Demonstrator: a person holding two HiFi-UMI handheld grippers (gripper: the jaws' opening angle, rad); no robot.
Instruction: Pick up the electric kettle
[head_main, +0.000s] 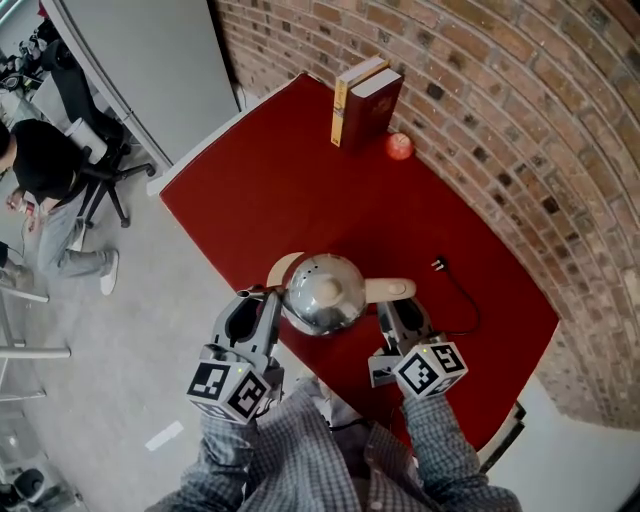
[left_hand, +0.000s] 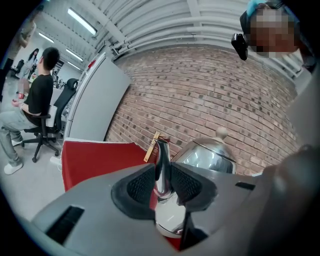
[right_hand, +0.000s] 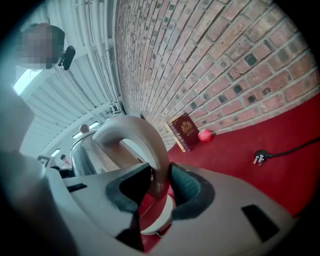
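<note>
The shiny steel electric kettle with a beige handle hangs over the near part of the red table, held from both sides. My left gripper is shut on its thin spout, which stands upright between the black pads. My right gripper is shut on the lower part of the curved handle. A pale round base shows as a crescent on the table just left of the kettle and below the jaws in the right gripper view. The lid knob points up.
Two books stand at the table's far end by the brick wall, with a red apple beside them. A black plug and cable lie right of the kettle. A person sits on an office chair on the floor to the left.
</note>
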